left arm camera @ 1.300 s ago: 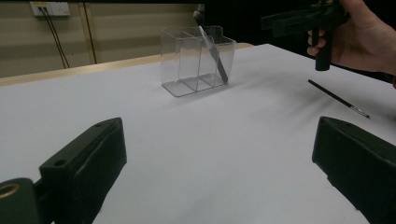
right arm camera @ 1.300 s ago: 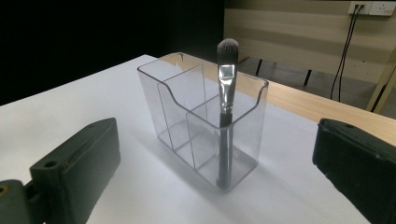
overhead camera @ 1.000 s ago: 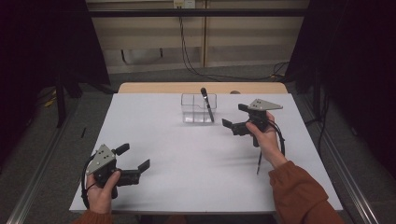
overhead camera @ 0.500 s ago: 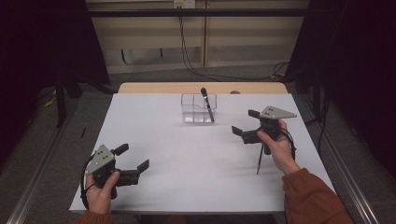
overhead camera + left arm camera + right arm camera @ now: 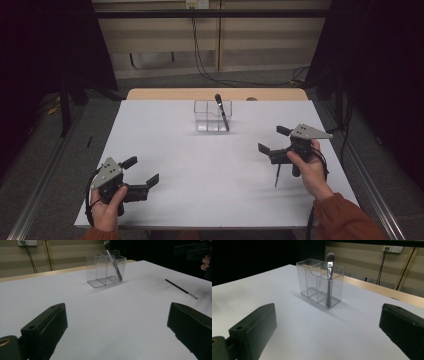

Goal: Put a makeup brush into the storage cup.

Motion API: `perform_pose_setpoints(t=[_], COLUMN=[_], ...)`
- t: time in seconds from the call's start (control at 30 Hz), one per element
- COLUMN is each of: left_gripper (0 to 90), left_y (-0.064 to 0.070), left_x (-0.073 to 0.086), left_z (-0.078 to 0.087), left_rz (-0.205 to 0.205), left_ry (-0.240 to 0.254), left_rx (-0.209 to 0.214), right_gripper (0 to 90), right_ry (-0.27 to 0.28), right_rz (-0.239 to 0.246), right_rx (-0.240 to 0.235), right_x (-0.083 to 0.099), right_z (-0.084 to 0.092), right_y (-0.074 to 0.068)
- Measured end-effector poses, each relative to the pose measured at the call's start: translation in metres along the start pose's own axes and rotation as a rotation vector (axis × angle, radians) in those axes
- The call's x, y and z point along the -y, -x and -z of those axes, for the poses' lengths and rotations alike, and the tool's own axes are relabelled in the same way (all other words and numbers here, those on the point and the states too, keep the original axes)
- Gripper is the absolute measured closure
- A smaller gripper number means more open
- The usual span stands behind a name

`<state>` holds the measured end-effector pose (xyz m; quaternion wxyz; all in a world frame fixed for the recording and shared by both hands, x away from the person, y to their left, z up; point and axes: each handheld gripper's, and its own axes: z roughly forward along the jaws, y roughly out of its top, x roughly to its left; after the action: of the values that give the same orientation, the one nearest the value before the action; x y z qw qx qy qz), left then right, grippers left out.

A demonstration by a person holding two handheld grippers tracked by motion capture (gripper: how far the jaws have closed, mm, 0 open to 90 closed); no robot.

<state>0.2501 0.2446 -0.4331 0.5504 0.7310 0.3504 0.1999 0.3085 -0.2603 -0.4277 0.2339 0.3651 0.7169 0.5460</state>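
High view: white table [image 5: 200,165] with a clear acrylic organizer [image 5: 213,116] at the far middle, one dark makeup brush [image 5: 221,112] standing in its right-hand compartment, leaning. A second thin brush [image 5: 277,176] lies flat on the table just below and beside the right gripper [image 5: 273,140], not touching it as far as I can tell. The right gripper is held above the table at the right side, jaws wide apart, nothing between them. The left gripper [image 5: 141,171] sits at the near left corner, well apart from everything, jaws spread wide too, empty. Left gripper view: both black jaws far apart at the bottom edge, bare table between; the organizer [image 5: 106,268] with the standing brush [image 5: 115,265] is ahead, and the loose thin brush [image 5: 181,289] lies on the table off to the right, near the other hand [image 5: 206,263]. Right gripper view: jaws again fully spread with nothing held, looking straight at the organizer [image 5: 320,283]; the standing brush [image 5: 329,280] is in the near compartment, head up. Step in hand, as I judge it: one brush is already put away and the loose one is next for pickup. Next move likely calls for tilting the right gripper down onto the thin handle, jaws straddling it crosswise, closing low against the table, since the handle is slim and easy to miss.
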Motion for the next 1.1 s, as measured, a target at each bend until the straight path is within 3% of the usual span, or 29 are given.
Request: perform_pose_setpoints(t=[0.43,0.6,0.7,0.83,1.1], left_gripper=[2.7,1.8,1.6,1.6,1.6], left_y=[-0.002,-0.004,-0.004,-0.004,-0.002], left_x=[0.001,0.001,0.001,0.002,0.002], left_z=[0.002,0.000,0.001,-0.001,0.005], left_rz=[0.006,0.020,0.036,0.047,0.020], left_ry=[0.010,0.005,0.028,0.028,0.031], left_rx=[-0.022,-0.046,-0.049,-0.054,-0.064], right_gripper=[0.6,0.7,0.7,0.8,0.6], right_ry=[0.013,0.016,0.015,0.004,-0.001], right_rz=[-0.009,-0.012,-0.012,-0.013,-0.044], right_rx=[0.037,0.033,0.040,0.058,0.128], right_x=[0.017,0.022,0.026,0.035,0.050], right_z=[0.034,0.042,0.050,0.060,0.085], right_y=[-0.006,-0.011,-0.015,-0.017,-0.017])
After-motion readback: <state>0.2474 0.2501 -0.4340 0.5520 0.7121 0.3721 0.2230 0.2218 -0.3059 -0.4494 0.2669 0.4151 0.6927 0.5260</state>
